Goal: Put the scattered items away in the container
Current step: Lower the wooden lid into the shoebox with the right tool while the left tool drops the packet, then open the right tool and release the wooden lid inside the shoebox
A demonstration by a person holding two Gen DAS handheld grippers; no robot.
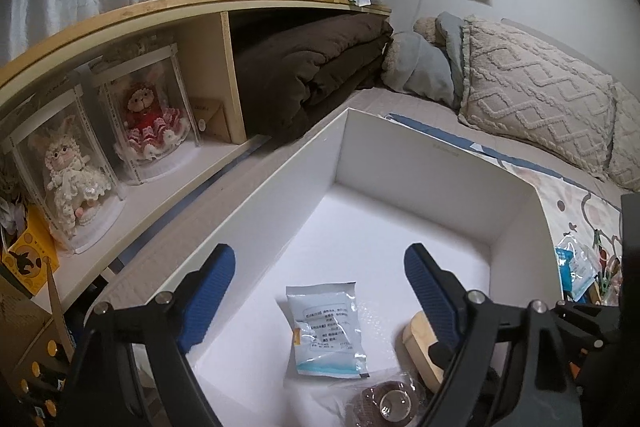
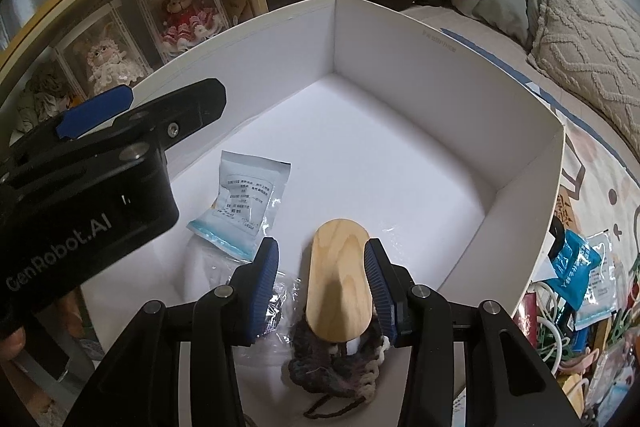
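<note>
Placement step is running: left gripper (image 1: 320,287) hanging apart above sachet (image 1: 326,331) lying in white box (image 1: 400,151); right gripper (image 2: 320,283) clamping wooden brush (image 2: 340,279) over box floor, needing release next.

Inside the white box (image 2: 400,39) there is one white packet (image 2: 244,207), one wooden brush (image 2: 340,283) and one dark knitted piece (image 2: 332,375) — outside it, two boxed dolls (image 1: 148,119) on the shelf.
</note>
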